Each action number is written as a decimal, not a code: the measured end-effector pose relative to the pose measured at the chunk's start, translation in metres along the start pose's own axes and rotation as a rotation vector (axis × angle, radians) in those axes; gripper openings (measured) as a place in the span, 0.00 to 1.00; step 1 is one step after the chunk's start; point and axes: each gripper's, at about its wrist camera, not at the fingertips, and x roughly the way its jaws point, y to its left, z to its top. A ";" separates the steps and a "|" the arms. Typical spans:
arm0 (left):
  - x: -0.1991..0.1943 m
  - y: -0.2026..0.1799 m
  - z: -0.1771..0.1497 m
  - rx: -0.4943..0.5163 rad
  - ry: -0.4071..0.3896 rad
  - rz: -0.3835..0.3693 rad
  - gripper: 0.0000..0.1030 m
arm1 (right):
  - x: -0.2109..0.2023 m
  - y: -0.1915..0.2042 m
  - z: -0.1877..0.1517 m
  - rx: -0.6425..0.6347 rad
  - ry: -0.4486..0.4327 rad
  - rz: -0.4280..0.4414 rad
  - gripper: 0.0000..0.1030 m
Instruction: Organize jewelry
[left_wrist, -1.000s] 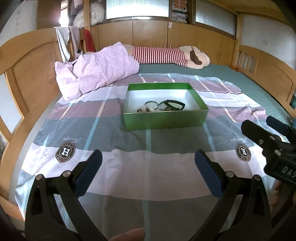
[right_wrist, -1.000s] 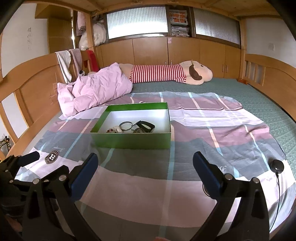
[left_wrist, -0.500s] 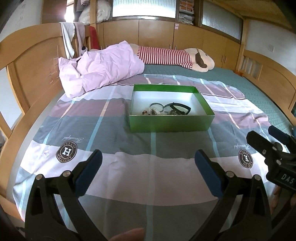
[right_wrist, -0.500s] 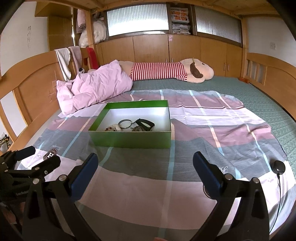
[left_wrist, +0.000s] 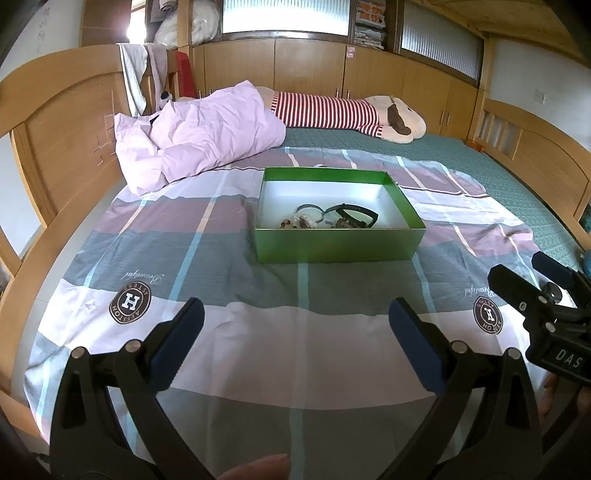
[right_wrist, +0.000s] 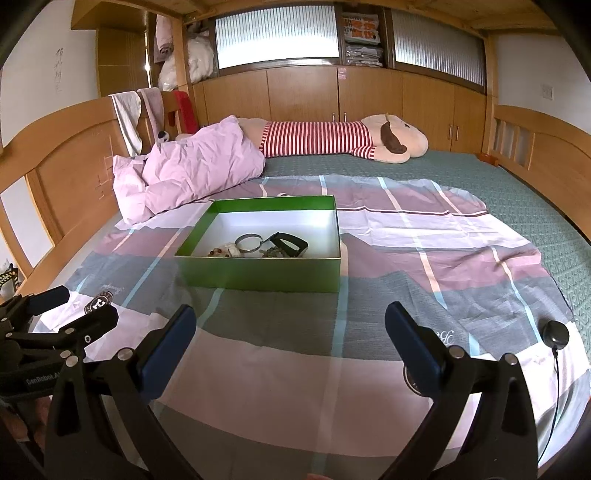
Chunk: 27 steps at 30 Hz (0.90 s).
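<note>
Left wrist: one green box (left_wrist: 338, 248), two grippers (left_wrist: 295, 325).

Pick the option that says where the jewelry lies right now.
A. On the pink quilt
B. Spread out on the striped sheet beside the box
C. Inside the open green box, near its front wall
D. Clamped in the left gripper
C: the jewelry lies in a small pile on the white floor of the green box, close to its front wall; both grippers are open and hold nothing.

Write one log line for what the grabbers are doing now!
left gripper: open, empty | right gripper: open, empty | jewelry in green box
</note>
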 end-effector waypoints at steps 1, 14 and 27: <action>0.000 0.000 0.000 0.000 0.000 0.000 0.96 | 0.000 0.000 0.000 -0.001 -0.001 0.000 0.97; 0.000 0.000 0.000 -0.002 0.000 -0.003 0.96 | 0.001 -0.001 -0.001 -0.003 0.003 0.002 0.97; 0.000 -0.003 -0.002 0.001 0.002 -0.010 0.96 | 0.001 -0.001 -0.002 -0.005 0.002 0.002 0.97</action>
